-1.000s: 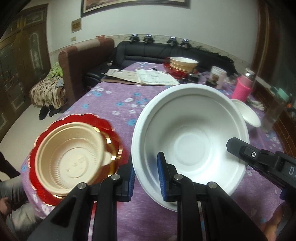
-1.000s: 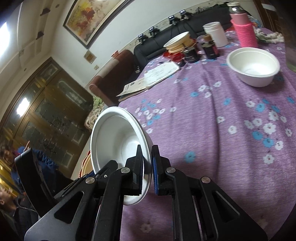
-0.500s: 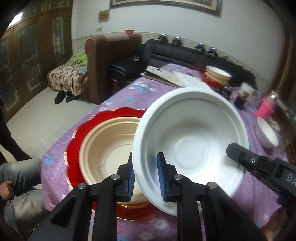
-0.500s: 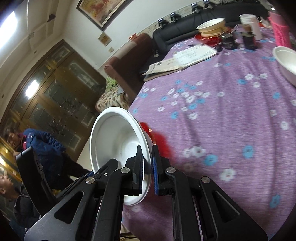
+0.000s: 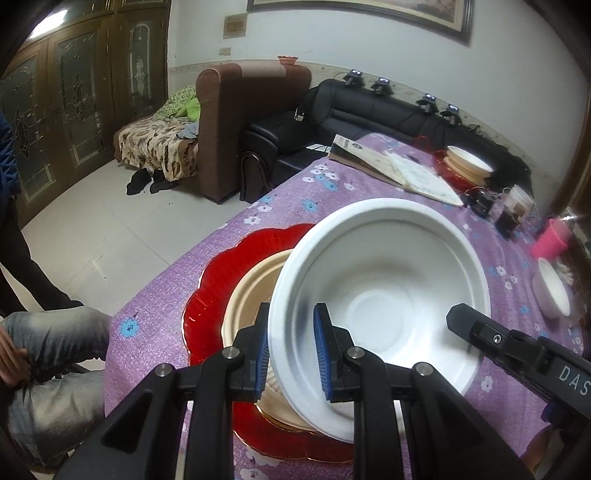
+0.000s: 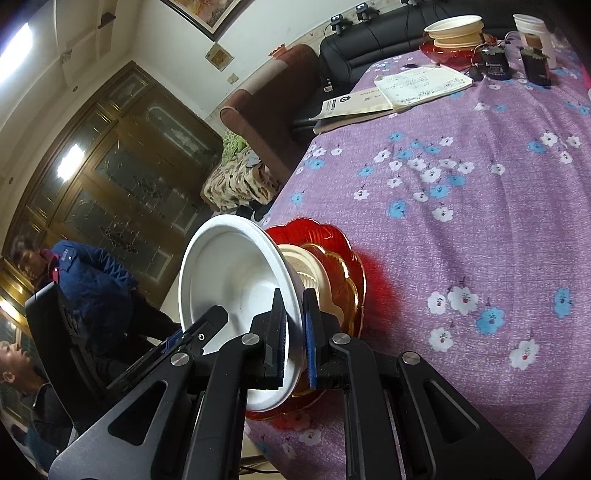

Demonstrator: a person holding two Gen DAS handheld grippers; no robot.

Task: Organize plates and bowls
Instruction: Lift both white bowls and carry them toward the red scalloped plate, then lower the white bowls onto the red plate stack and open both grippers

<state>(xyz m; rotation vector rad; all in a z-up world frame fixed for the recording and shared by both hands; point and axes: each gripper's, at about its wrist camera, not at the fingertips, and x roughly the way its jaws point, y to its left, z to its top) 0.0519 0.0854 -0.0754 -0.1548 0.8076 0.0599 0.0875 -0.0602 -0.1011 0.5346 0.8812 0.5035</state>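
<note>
Purple cloth with blue and white flowers covers the surface (image 6: 480, 229), which stands in a sitting room with a black sofa (image 5: 376, 110), a brown armchair (image 5: 236, 122) and dark glazed cabinet doors (image 5: 74, 103) behind. Both tongs are clenched on one white bowl (image 5: 384, 291), held tilted over a beige bowl (image 5: 251, 295) that sits on a red scalloped plate (image 5: 225, 273) near the surface's edge: the left tongs (image 5: 290, 354) pinch its near rim, and the right tongs (image 6: 293, 336) pinch the rim on the opposite side (each pair shows as a black bar in the other's view). Only the left view shows a small white bowl (image 5: 552, 291) and a pink cup (image 5: 552, 242) far to the right, and a seated person's grey-trousered knee (image 5: 55, 332) by the surface's corner. Only the right view shows a person in a blue jacket (image 6: 92, 284) beyond the bowl. At the far end lie an open booklet (image 6: 421, 86), a stack of beige bowls on another red plate (image 6: 456, 31), dark jars (image 6: 495, 62) and a white cup (image 6: 532, 31). From the left view the white bowl hides most of the beige bowl and half the red plate.
</note>
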